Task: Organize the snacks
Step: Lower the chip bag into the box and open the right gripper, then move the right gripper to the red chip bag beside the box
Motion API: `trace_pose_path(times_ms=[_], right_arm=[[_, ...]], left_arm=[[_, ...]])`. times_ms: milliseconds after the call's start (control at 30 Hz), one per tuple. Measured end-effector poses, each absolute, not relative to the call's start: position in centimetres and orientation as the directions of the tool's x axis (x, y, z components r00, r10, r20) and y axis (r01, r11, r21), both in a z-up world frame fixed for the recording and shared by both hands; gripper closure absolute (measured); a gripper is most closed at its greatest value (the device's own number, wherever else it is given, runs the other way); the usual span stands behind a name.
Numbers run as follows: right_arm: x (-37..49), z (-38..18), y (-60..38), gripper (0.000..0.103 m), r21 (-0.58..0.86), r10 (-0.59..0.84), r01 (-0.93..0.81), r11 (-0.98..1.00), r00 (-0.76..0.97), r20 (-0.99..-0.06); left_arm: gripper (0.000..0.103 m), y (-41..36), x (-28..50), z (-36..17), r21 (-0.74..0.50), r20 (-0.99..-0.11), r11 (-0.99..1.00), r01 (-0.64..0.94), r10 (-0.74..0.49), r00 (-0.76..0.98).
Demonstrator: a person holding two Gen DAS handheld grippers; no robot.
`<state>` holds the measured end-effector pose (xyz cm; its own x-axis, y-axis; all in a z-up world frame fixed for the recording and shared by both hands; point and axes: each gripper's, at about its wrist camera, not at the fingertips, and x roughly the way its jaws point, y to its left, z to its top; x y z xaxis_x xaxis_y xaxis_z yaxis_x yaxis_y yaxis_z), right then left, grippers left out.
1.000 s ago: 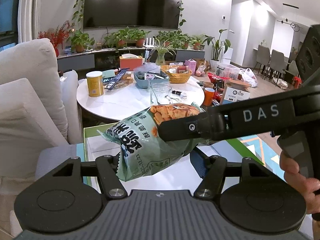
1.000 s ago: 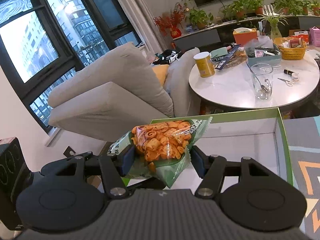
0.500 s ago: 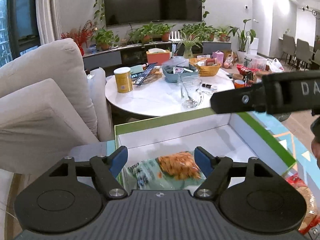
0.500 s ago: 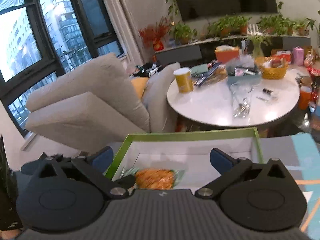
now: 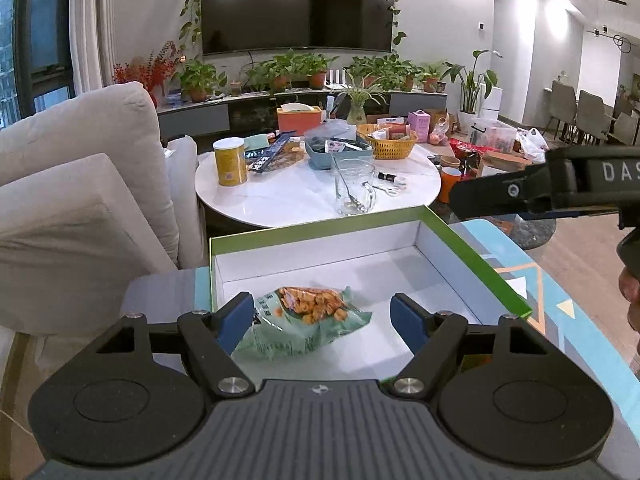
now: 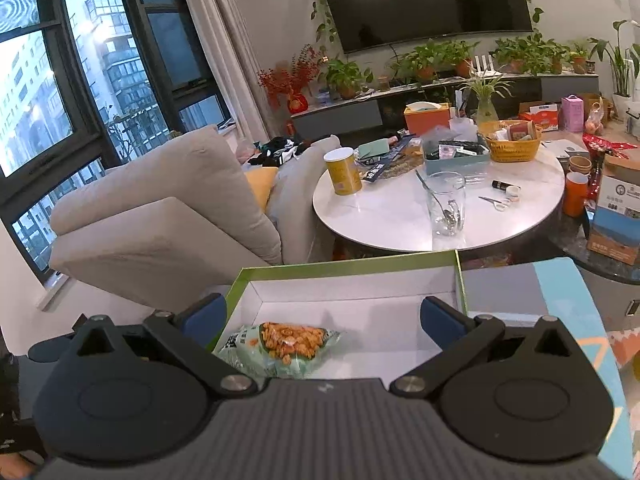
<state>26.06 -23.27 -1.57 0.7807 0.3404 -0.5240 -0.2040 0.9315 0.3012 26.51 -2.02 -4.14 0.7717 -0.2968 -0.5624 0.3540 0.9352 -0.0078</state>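
The snack bag (image 5: pixel 306 322), pale green with orange crackers showing through a clear window, lies flat on the white floor of the green-rimmed box (image 5: pixel 472 258), toward its near left corner. The bag carries printed characters, too small to read.

The left gripper (image 5: pixel 323 318) hangs over the bag with its blue-padded fingers spread; the left pad stands just beside the bag's edge, and no grip is applied. The right gripper (image 6: pixel 322 314) has its fingers spread wide, and the bag lies below and between them, untouched.

In the left wrist view the right gripper's arm enters from the right, marked "DAS" in white letters.

Beyond the box stands a round white table (image 5: pixel 296 200) with a yellow canister (image 5: pixel 229 161) and a glass jar (image 5: pixel 354 190).
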Motion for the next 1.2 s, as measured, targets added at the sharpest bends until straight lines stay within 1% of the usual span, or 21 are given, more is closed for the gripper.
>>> trace_pose_path(times_ms=[200,433,633,900,1200], right_arm=[[24.6,-1.6,-24.1,0.000,0.317,0.339,-0.187,0.930,0.769,-0.541],[23.2,-3.0,-25.5,0.000,0.420,0.381,-0.135,0.897,0.719,-0.582],[21.8,-4.3,-26.0,0.000,0.449,0.395,-0.111,0.887,0.688,-0.609],[20.9,-6.2,-26.2,0.008,0.486,0.425,-0.093,0.869,0.642,-0.638],[20.8,-7.2,-26.0,0.010,0.498,0.444,-0.095,0.862,0.614,-0.652]], left_arm=[[0.030,-2.0,25.2,-3.8,-0.045,-0.567,0.934,0.353,-0.315,0.761],[0.030,-2.1,23.9,-4.3,-0.086,-0.580,0.933,0.348,-0.331,0.744],[0.030,-2.1,23.3,-5.3,-0.133,-0.605,0.930,0.343,-0.351,0.715],[0.030,-3.0,23.1,-7.2,-0.131,-0.653,0.938,0.321,-0.325,0.684],[0.030,-3.5,23.6,-8.3,-0.161,-0.678,0.939,0.303,-0.328,0.658]])
